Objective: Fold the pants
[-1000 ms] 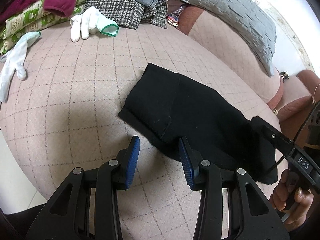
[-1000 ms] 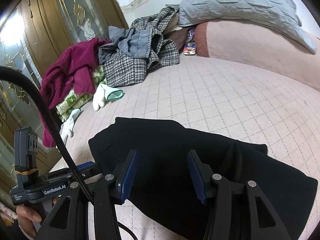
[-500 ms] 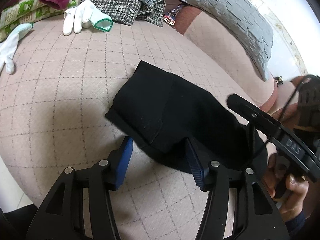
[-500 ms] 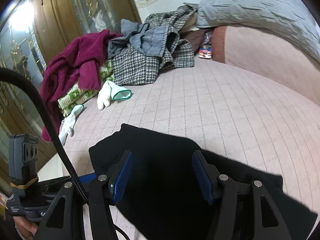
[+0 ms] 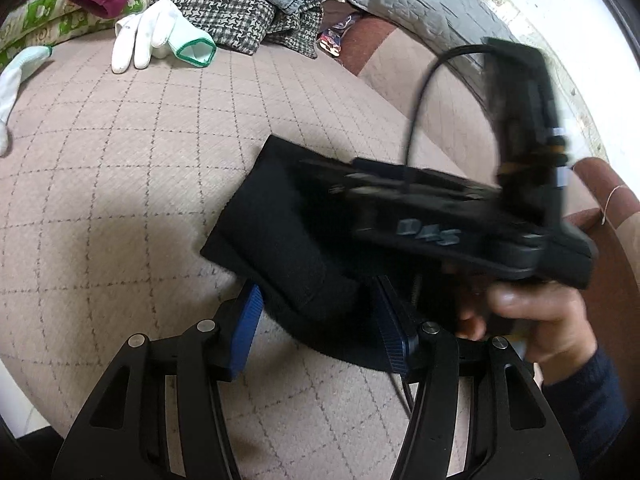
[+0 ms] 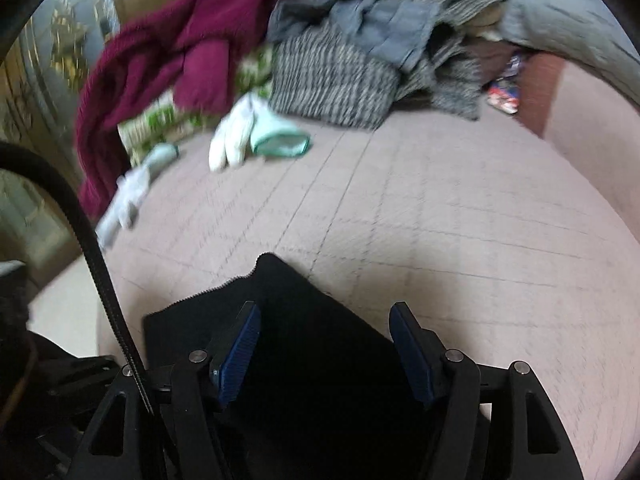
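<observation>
At the bottom of my left wrist view, the left gripper (image 5: 318, 322) stands released, its blue pads (image 5: 244, 330) spread apart with the near edge of the folded black pants (image 5: 280, 240) lying loose between them, neither pad pressing the cloth; its jaws have just been opening. Over on my right wrist view, the right gripper (image 6: 324, 346) is also released, its jaws having just been opening too, and they hang over the pants (image 6: 304, 344) with the dark cloth filling the gap beneath them, gripped by neither pad. Back in the left view, that right gripper's blurred black body crosses the middle right of the frame above the pants, carried by a hand (image 5: 536, 316) in a dark sleeve at the lower right. The pants lie on a pink checked sofa seat (image 5: 120, 184). Further up the frame, a white glove (image 5: 156, 36) with a green cuff rests on the seat, a second glove (image 5: 12, 80) at the left edge. Beyond them, along the top, sits a heap of clothes (image 5: 224, 4), and a grey quilted cushion (image 5: 432, 4) lies upper right.
</observation>
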Demonstrator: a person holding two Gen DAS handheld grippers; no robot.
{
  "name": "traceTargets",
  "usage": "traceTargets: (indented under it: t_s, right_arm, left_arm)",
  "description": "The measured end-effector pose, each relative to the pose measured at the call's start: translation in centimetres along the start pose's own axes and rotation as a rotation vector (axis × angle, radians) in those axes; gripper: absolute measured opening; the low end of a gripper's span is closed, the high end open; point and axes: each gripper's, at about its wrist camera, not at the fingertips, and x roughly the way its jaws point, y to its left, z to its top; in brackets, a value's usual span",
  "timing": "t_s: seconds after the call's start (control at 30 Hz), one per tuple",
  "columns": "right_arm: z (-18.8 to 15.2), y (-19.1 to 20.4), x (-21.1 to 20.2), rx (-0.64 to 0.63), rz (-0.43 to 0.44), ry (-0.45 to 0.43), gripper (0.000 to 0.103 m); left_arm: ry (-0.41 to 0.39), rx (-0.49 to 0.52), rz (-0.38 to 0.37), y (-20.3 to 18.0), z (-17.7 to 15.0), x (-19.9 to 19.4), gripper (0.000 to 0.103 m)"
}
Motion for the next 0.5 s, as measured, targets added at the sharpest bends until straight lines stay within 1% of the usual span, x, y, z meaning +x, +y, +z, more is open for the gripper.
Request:
traceTargets:
  t_s: [0.03,0.07,0.1,0.13,0.2,0.27,0.3,0.33,0.43,0.5]
  right_arm:
    - [0.1,0.1,0.7,-0.009,0.005,0.007,0.064]
    - [0.1,0.3,1.2,-0.020,0.007,0.006,0.054]
    - [0.1,0.4,1.4,-0.030,0.011,0.004,0.038]
    - [0.2,0.6,1.4,-0.033,0.015,0.008,0.036]
    - [0.0,0.5,0.6,-0.021,0.009,-0.016,0.019]
    - [-0.4,0.1,-1.8,0.007,0.011,-0.076,0.016]
    - [-0.3,-0.1,-2.7,0.020,0.008,-0.100,0.015]
    - [-0.5,-0.5,-4.5,0.047,0.004,-0.142,0.014]
    - [-1.7,-2.2,-11.0,0.131,0.009,-0.283,0.013]
    - [-3.1,-3.4,-15.3,0.183,0.007,-0.363,0.012]
  left_arm:
    - [-0.003,-0.001,-0.002,0.0,0.1,0.1,0.055]
    - [-0.005,0.003,-0.001,0.0,0.1,0.1,0.054]
    - [-0.010,0.016,0.007,-0.1,0.3,0.1,0.048]
    - [-0.015,0.023,0.012,-0.2,0.3,0.1,0.039]
    - [-0.023,0.017,-0.003,-0.6,0.5,-0.1,0.031]
    - [-0.063,0.010,-0.049,-1.0,0.9,-1.0,0.027]
    - [-0.098,0.032,-0.089,-1.9,1.1,-2.0,0.026]
    - [-0.125,0.056,-0.114,-2.7,1.3,-2.6,0.026]
    - [-0.212,0.180,-0.219,-6.6,1.0,-4.9,0.026]
    - [-0.217,0.267,-0.322,-9.6,0.1,-5.7,0.026]
